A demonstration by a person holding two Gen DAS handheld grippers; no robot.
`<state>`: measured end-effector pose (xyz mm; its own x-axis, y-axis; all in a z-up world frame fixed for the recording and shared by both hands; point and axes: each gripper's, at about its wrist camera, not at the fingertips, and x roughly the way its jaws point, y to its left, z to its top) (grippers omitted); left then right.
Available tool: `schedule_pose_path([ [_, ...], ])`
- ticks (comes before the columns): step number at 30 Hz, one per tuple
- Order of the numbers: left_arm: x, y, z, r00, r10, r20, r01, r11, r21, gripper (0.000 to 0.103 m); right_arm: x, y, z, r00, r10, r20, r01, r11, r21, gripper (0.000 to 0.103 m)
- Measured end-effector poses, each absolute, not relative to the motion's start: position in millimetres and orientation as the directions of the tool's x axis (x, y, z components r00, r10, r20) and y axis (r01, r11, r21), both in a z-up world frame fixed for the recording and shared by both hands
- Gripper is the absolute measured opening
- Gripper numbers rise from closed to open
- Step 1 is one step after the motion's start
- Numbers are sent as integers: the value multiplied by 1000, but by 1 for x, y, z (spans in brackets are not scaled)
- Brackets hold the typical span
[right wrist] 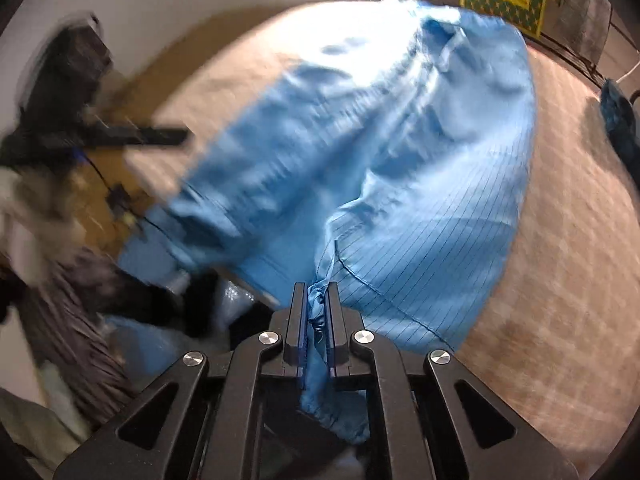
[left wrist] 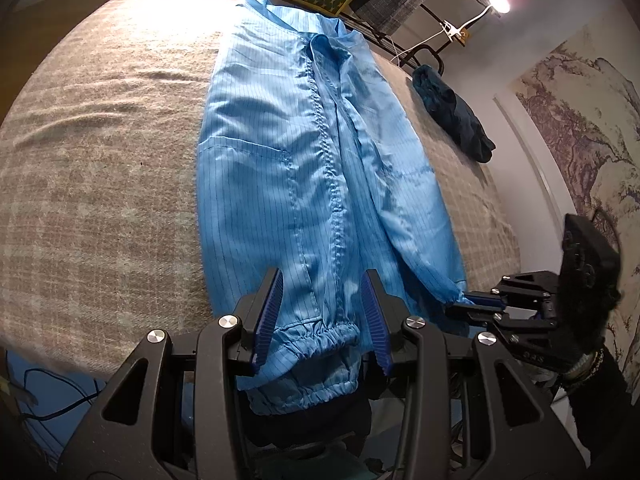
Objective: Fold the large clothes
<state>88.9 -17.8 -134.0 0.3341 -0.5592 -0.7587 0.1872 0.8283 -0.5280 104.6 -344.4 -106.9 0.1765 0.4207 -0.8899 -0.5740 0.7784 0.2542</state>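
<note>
Fingers of our right gripper (right wrist: 316, 300) pinch the elastic cuff of the long pale-blue pinstriped coat (left wrist: 288, 168) lying on the beige checked blanket (left wrist: 100, 160); our left gripper (left wrist: 322, 312) straddles the hem, spread, ready to fold

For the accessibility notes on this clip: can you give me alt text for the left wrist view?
A light blue jacket lies lengthwise, zip up, on a beige blanket, one gathered cuff between the left tongs' parted jaws. At right, the right tongs pinch the other cuff; a dark cloth lies beyond.
</note>
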Motion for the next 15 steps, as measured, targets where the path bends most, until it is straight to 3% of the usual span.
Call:
schedule_pose_path([
  [3,86,-24,-135,332,-558,-760,205,830,-520,41,96,-326,-111,186,365,-912,-651,741,164,6],
  [5,83,-32,-138,328,-555,-764,222,832,-509,53,93,-320,-129,176,293,-940,-672,733,103,6],
  [7,79,-43,-142,317,-553,-770,249,832,-495,57,92,-322,-144,169,256,-952,-672,736,79,7],
  [15,69,-100,-171,328,-346,-879,381,900,-212,57,104,-344,-143,72,401,-913,-601,748,281,14],
])
